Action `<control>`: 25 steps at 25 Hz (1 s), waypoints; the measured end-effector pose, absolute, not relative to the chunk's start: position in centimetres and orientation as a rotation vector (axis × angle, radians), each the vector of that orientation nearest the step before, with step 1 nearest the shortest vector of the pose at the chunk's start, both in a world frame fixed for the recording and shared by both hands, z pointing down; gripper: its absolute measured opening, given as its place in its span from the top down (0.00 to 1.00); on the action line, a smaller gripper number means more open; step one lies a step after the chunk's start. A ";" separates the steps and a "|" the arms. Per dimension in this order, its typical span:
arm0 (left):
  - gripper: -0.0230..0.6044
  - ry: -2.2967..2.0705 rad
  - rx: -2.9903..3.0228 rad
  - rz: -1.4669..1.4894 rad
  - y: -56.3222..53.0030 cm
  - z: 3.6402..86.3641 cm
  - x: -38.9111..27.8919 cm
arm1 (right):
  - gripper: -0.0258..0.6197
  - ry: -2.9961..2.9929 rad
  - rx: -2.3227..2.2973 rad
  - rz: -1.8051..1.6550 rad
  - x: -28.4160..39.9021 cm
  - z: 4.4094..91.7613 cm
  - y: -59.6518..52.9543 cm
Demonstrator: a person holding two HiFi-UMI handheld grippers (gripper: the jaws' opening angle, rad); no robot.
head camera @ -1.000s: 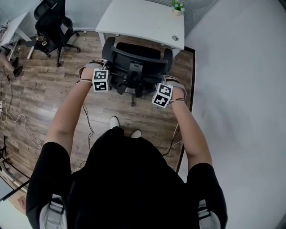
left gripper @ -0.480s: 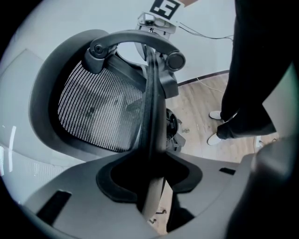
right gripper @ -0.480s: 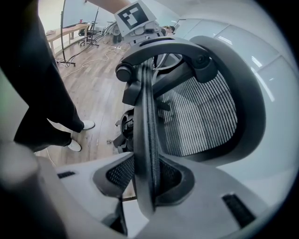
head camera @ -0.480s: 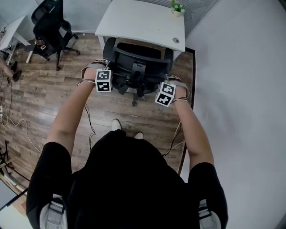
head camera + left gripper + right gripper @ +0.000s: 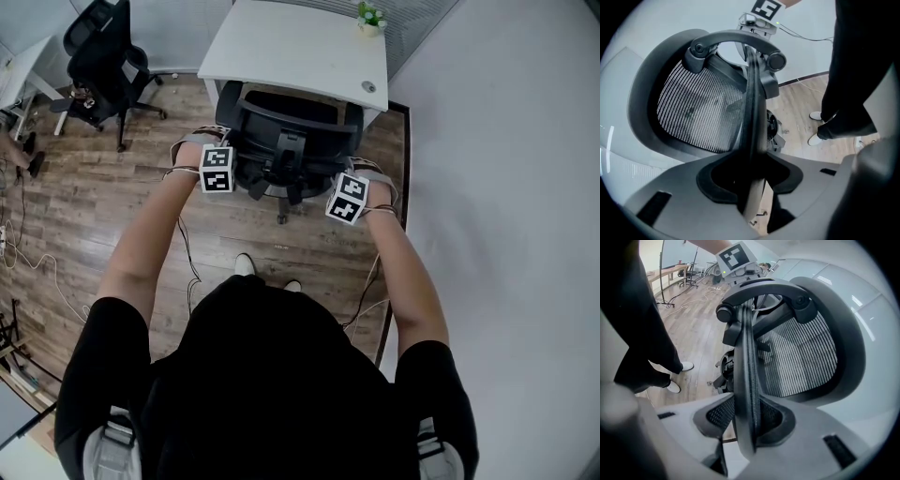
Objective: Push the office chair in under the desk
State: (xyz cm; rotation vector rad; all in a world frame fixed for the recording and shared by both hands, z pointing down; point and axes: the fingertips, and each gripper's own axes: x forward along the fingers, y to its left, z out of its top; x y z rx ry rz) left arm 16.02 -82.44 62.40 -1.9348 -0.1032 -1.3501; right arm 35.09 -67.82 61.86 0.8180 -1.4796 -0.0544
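While the left claw (image 5: 752, 183) looks along its own jaws, the side edge of the office chair (image 5: 286, 131) runs straight through the gap between them. The jaws stand partly apart and are closed onto that black rim. The right claw (image 5: 747, 423) does the same on the opposite edge: its jaws are partly apart, and its meshed pads (image 5: 719, 413) clamp the rim from both sides. Beyond each claw the chair's striped mesh back (image 5: 797, 357) curves away, and the other claw's marker cube shows at 12 o'clock above it.

From the head view the two claws sit at 9 and 3 o'clock on the chair's back, with both arms stretched forward. The chair stands at 12 o'clock from the person, backrest toward them. Its seat reaches the near edge of the white desk (image 5: 291, 47), and the front part is hidden beneath the top.

At the desk's 1 o'clock corner stands a small pot (image 5: 372, 25) with a green plant (image 5: 373, 10) growing in it. A round cap (image 5: 368, 82) is set into the desktop at 4 o'clock.

A second black chair (image 5: 98, 52) stands at 10 o'clock on the wooden floor (image 5: 94, 206), beside another white table (image 5: 23, 61). Loose cables (image 5: 37, 248) trail at 9 o'clock, and a pale wall (image 5: 506, 187) fills the 3 o'clock side. The person's white shoes (image 5: 244, 265) show just behind the chair's base.
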 end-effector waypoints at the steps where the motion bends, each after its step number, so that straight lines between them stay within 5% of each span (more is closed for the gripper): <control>1: 0.73 -0.105 -1.937 -1.348 -82.4 62.4 16.0 | 0.76 -1.481 0.818 -0.054 35.1 61.9 -67.8; 14: 0.60 -0.128 -2.071 -1.291 -81.3 60.1 15.4 | 0.73 -1.594 0.776 0.049 34.1 60.3 -67.3; 25: 0.60 0.231 -2.622 -0.824 -78.0 51.8 15.2 | 0.74 -1.832 1.165 -0.002 32.9 52.3 -66.6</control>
